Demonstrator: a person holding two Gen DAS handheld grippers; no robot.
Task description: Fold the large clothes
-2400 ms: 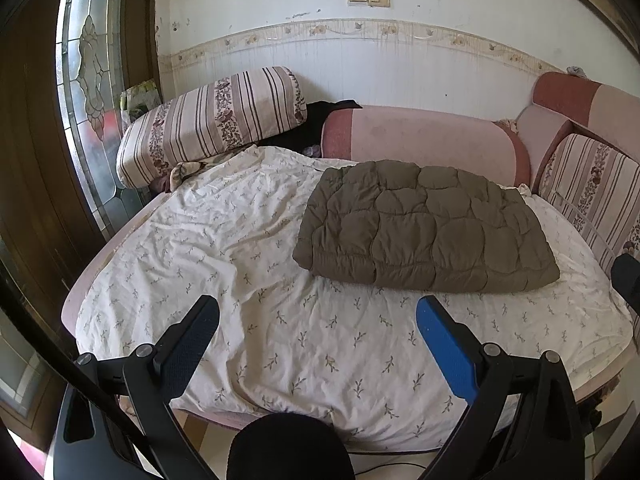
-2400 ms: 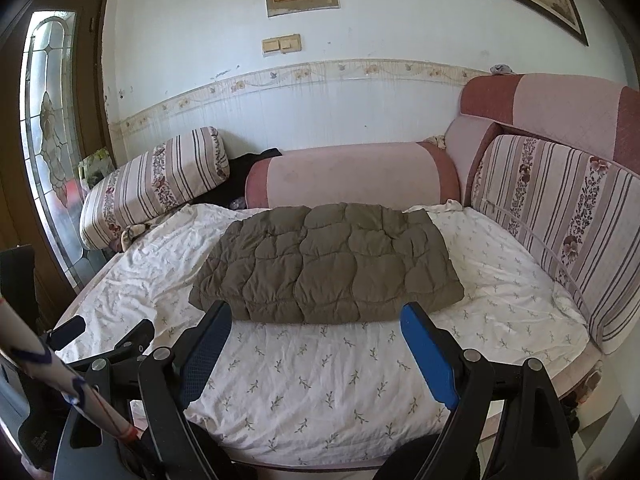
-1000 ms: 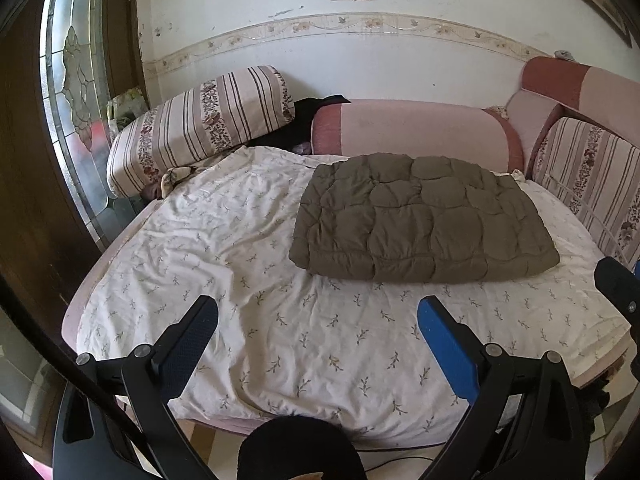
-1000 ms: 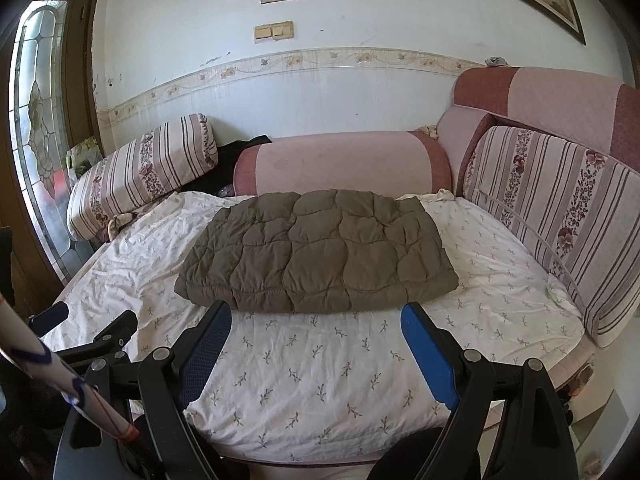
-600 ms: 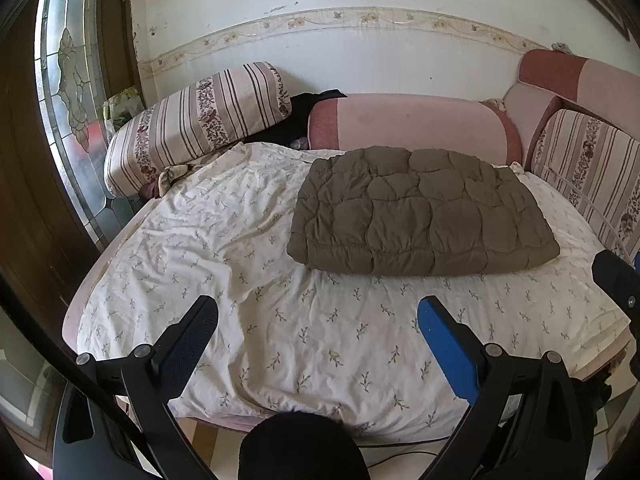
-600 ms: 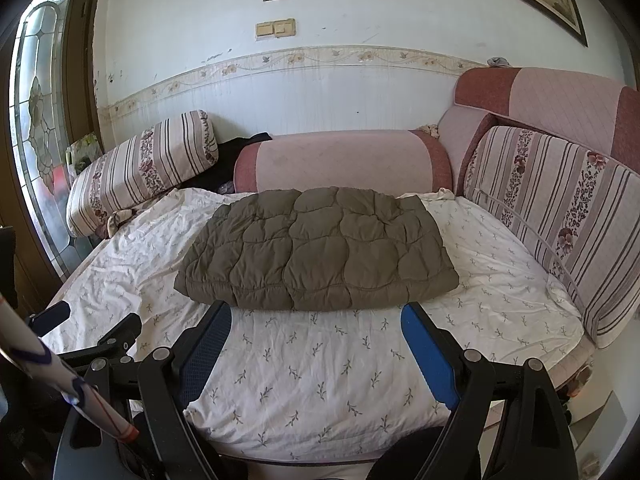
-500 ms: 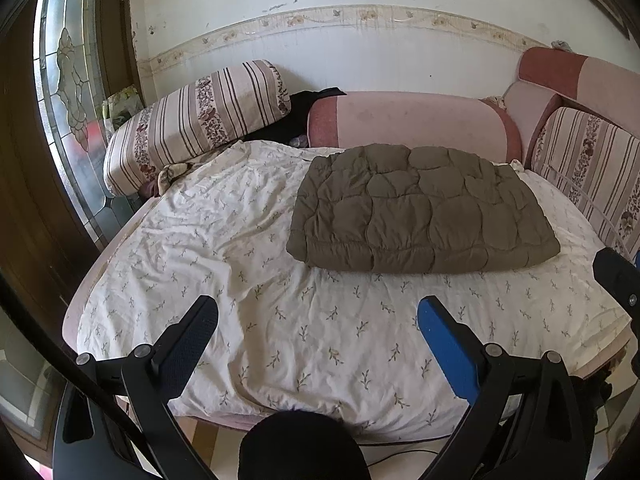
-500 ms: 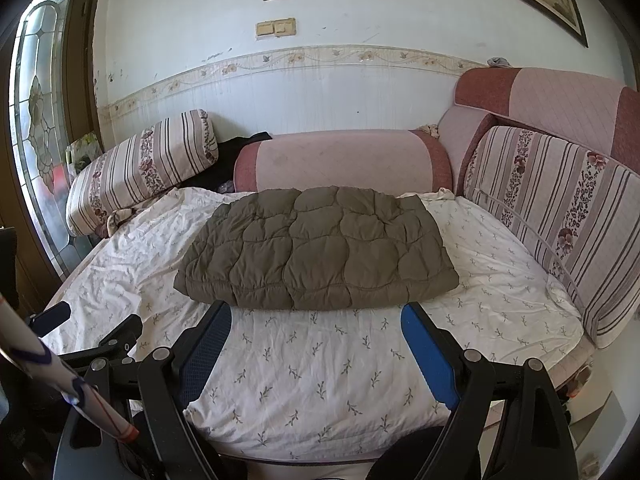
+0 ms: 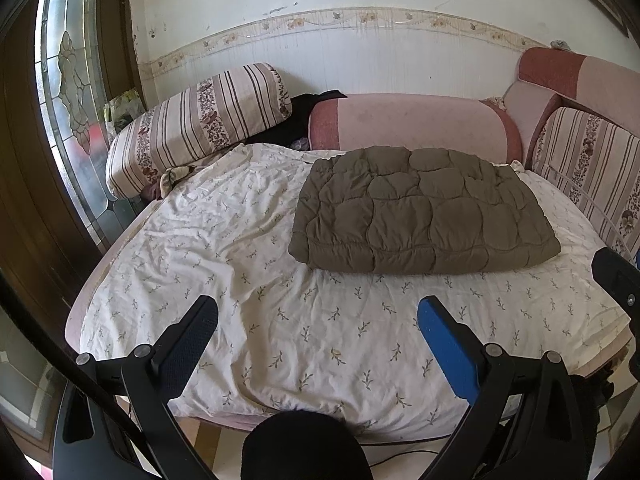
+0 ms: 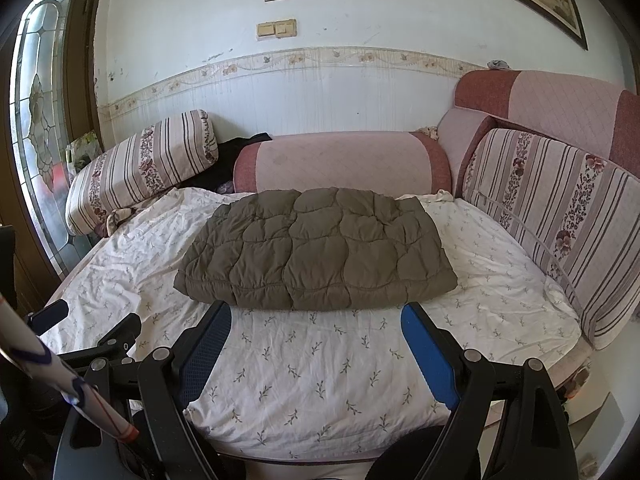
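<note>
The quilted olive-brown garment [image 10: 316, 248] lies on the bed [image 10: 320, 368], on its far half, close to the pink bolster [image 10: 340, 160] at the wall. It forms a compact, thick rectangle with layered edges showing along its near side, so the folding appears finished or nearly so; whether another fold is intended cannot be judged. No loose sleeve or hem protrudes. The floral sheet around it is wrinkled, chiefly on the left. The left gripper [image 9: 316, 320] and right gripper [image 10: 316, 320] both hover near the bed's front edge, well apart from the garment, fingers spread wide and holding nothing.
</note>
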